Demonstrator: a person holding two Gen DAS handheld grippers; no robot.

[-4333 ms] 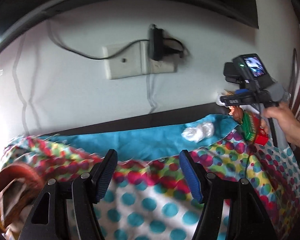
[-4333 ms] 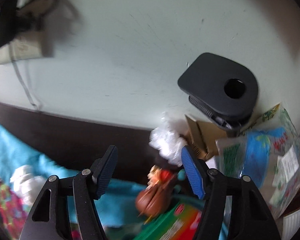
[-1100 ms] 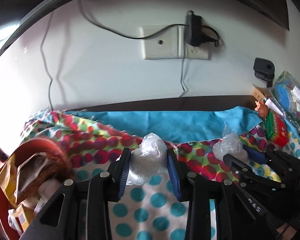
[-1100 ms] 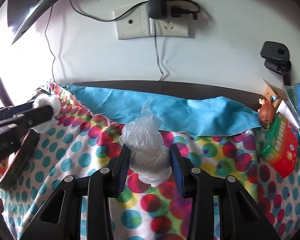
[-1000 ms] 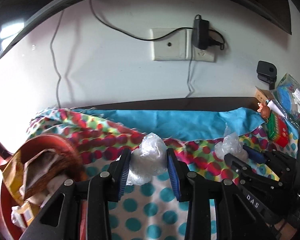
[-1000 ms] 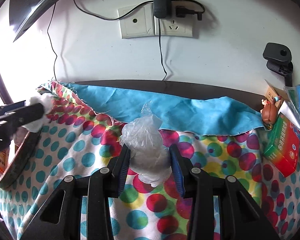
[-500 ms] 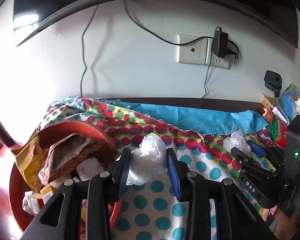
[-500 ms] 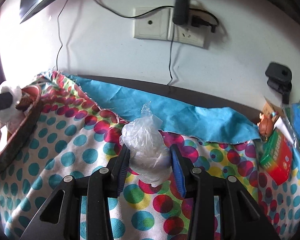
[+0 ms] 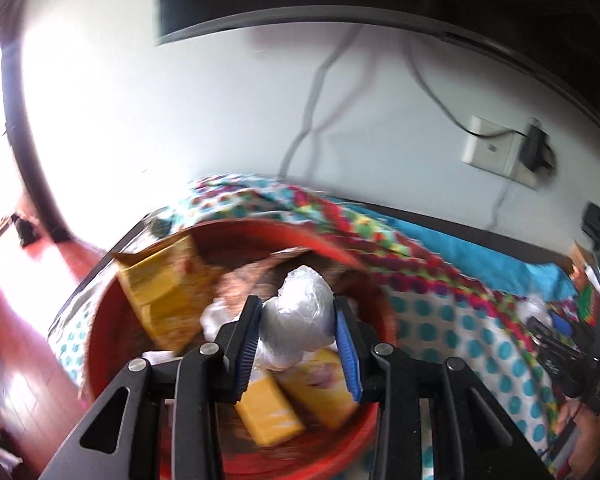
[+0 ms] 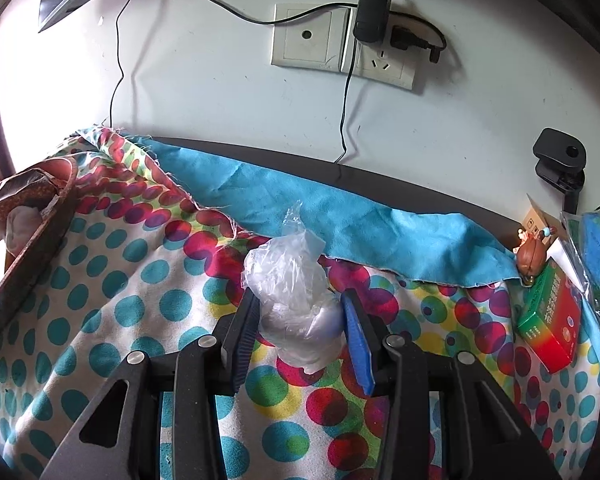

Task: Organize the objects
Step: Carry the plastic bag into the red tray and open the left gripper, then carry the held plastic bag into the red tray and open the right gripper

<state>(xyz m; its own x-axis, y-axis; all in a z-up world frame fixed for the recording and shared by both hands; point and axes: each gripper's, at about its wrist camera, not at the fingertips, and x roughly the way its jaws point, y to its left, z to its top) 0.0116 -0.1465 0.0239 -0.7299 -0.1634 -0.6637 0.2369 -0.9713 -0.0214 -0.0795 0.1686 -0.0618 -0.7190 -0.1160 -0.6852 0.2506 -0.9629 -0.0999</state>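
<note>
My left gripper (image 9: 298,336) is shut on a crumpled clear plastic bag (image 9: 296,320) and holds it over a red bowl (image 9: 100,320) at the table's left end. The bowl holds yellow boxes (image 9: 160,292) and white wrappers. My right gripper (image 10: 300,328) is shut on a second crumpled clear plastic bag (image 10: 292,292) above the polka-dot cloth (image 10: 120,300). The bowl's rim (image 10: 28,248) shows at the left of the right wrist view. The right gripper also shows at the far right of the left wrist view (image 9: 556,340).
A blue cloth (image 10: 360,224) lies along the back of the table. A green and red box (image 10: 548,320), a small brown figurine (image 10: 532,258) and packets (image 10: 596,248) sit at the right end. A wall socket with a plugged charger (image 10: 372,8) is behind.
My left gripper has swung left with its plastic bag, from above the cloth to over the red bowl. My right gripper still holds its bag and has barely moved.
</note>
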